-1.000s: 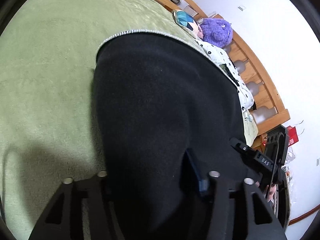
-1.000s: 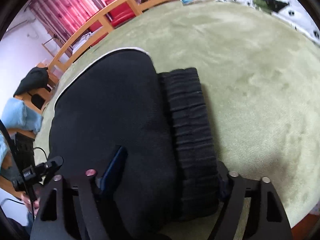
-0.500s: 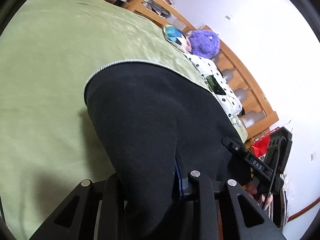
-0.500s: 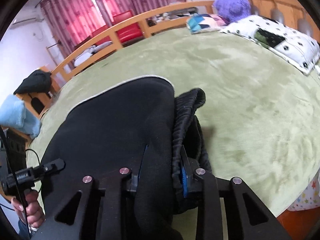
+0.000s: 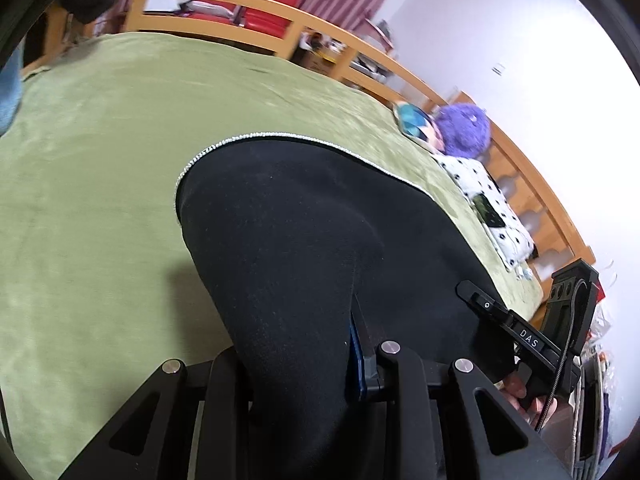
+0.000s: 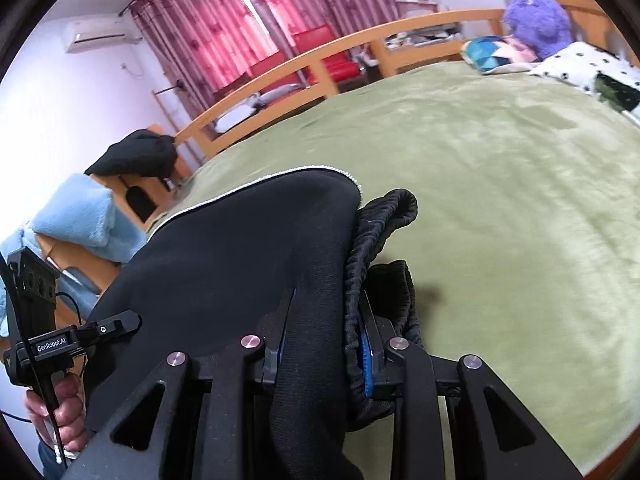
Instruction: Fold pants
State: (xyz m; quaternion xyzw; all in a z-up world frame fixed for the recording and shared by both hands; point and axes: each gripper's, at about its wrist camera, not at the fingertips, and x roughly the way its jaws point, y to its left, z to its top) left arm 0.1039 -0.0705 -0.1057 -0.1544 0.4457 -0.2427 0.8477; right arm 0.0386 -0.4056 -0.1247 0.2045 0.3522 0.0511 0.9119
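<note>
Since a second ago my left gripper (image 5: 304, 344) and right gripper (image 6: 326, 332) have pinched the near edge of the black pants (image 5: 304, 216) and lifted it off the green blanket (image 5: 92, 184), ready to fold toward twelve o'clock.

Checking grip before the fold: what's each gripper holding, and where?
Both hold the black pants: right gripper pinches the ribbed waistband, left gripper a plain edge.
</note>
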